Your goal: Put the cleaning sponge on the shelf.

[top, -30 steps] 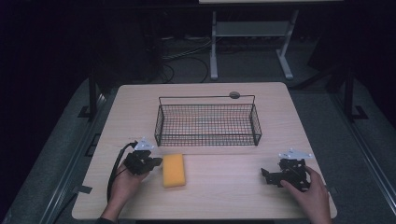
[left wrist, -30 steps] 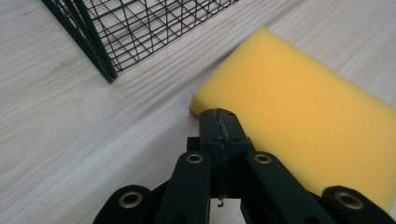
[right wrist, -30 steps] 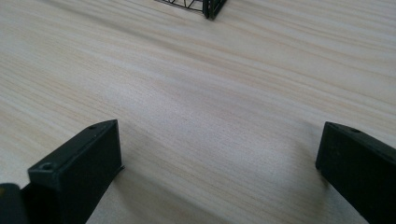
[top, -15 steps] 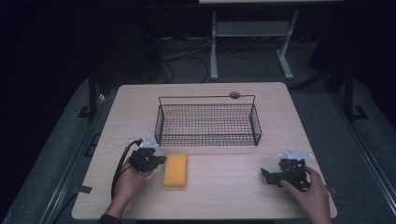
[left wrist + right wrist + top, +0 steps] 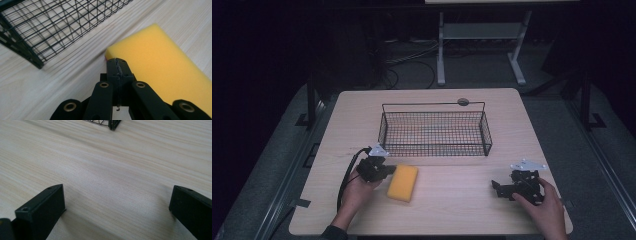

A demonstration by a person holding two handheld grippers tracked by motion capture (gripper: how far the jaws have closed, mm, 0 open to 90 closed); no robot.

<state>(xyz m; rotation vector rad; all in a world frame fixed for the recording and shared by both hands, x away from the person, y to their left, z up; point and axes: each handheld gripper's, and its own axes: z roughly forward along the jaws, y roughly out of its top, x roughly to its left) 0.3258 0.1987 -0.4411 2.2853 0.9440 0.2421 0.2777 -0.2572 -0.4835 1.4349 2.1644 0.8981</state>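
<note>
Since the earlier frame the left gripper [image 5: 379, 169] has edged toward the sponge [image 5: 402, 182]; right gripper [image 5: 507, 190] unchanged. Left jaws pressed together, empty, tips at the sponge's near corner [image 5: 160, 65]. Right jaws wide apart over bare table [image 5: 112, 182]. Sponge lies flat on the table, just in front of the basket [image 5: 434, 131]. Risk: closed jaws would push the sponge rather than grasp it, sliding it off line; they must open first.
</note>
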